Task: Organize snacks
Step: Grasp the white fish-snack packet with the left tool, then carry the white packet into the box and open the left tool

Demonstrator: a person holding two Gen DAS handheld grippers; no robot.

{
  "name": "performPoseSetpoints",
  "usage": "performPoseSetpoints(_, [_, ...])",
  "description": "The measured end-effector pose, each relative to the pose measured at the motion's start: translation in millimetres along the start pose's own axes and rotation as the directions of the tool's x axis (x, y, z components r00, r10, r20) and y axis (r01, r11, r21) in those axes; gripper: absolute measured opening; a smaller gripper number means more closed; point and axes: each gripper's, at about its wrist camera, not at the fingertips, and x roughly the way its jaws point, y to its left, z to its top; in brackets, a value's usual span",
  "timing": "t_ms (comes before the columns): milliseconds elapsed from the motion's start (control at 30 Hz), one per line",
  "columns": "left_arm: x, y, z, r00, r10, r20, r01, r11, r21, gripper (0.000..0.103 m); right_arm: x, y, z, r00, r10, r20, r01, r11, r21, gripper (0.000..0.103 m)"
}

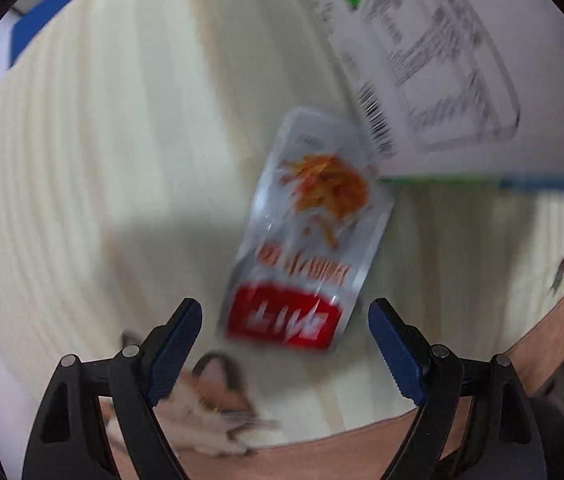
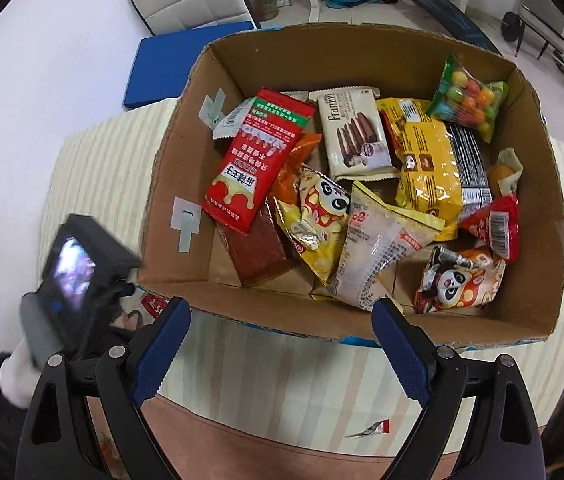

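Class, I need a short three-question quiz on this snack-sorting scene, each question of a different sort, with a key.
1. True or false: the left gripper grips the silver packet.
2. Where does the bag of coloured candy balls lie? A) on the tablecloth B) in the cardboard box C) on the floor
3. Fill in: the right gripper hovers with its fingers ____.

Key: 1 false, the packet lies loose on the tablecloth ahead of open fingers; 2 B; 3 open.

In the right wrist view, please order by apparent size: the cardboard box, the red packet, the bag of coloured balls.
1. cardboard box
2. red packet
3. bag of coloured balls, though it lies farther back, so this is unsure.
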Motion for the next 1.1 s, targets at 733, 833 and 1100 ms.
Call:
performPoseSetpoints(733, [-4.5,-32.8,-48.4,0.991,-0.111,0.079,0.119,0.988,-0.097,0.058,-10.1,-12.3,-3.8,0.999,0.010,0.050,-0.015,0.996,0.088,0.094])
performPoseSetpoints(833, [-15.2,-39.6,-67.6,0.984,-0.129,0.125,0.146,0.980,-0.136,0.058,-13.3,-15.4,-7.9,0.998,0.015,0.059,-0.021,0.995,0.098,0.094])
performPoseSetpoints(1100, [-65.2,-65.6,-110.8,0.952,-0.169,0.256,0.215,0.963,-0.161,0.058,-22.7,-34.1,-26.7,0.998,0.016,0.066,-0.023,0.993,0.112,0.094])
